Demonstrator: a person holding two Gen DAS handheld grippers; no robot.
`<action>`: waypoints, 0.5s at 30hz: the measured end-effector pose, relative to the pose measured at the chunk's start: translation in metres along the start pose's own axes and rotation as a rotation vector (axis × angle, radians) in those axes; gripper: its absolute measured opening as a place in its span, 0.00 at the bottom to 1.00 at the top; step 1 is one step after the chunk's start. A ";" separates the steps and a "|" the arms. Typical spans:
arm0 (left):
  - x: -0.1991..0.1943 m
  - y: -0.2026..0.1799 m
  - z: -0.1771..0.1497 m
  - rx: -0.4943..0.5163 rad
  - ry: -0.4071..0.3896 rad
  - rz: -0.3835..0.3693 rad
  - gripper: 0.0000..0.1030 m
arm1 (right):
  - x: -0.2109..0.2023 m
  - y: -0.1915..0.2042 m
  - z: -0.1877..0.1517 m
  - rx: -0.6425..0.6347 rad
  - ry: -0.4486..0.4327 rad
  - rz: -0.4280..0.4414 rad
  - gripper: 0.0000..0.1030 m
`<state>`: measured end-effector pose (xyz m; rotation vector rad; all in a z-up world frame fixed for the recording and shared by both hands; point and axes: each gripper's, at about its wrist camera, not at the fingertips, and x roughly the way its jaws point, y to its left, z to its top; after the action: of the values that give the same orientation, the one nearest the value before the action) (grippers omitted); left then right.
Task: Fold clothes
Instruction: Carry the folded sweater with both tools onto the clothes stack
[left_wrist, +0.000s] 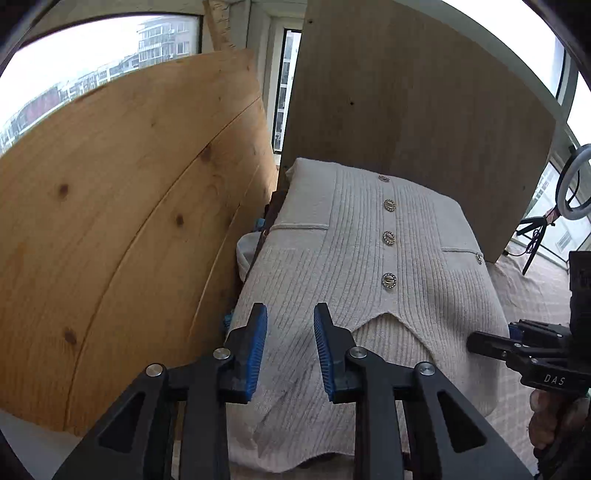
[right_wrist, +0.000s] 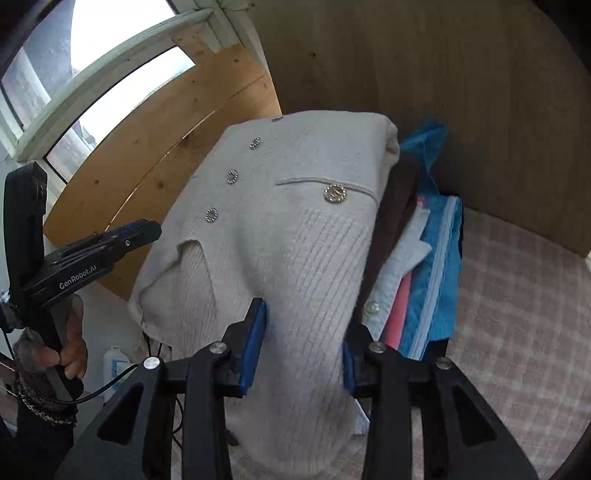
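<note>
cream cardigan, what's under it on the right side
Under the folded cream cardigan sits a stack of folded clothes: a dark brown piece, a pale blue buttoned shirt, pink and bright blue layers. How far they reach beneath is covered.

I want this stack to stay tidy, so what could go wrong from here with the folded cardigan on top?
1. The cream cardigan overhangs the pile of folded clothes, so it could slump off.
2. The right hand-held gripper has knit between its pads; pulling back may drag the fold open.
3. The left hand-held gripper hovers just above the hem and could snag it.
</note>
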<state>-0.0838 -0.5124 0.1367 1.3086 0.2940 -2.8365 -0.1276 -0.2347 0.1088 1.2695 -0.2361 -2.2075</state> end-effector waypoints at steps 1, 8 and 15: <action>-0.008 -0.002 0.000 0.014 -0.038 -0.006 0.23 | -0.012 -0.006 -0.002 0.019 -0.037 0.014 0.35; 0.002 -0.041 0.030 0.131 -0.095 -0.067 0.26 | -0.044 0.024 0.070 -0.074 -0.232 0.002 0.35; 0.081 -0.032 0.047 0.106 0.032 -0.060 0.30 | 0.068 0.020 0.099 -0.093 -0.054 -0.155 0.36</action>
<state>-0.1746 -0.4832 0.1107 1.3887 0.1885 -2.9206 -0.2288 -0.3020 0.1200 1.2147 -0.0566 -2.3563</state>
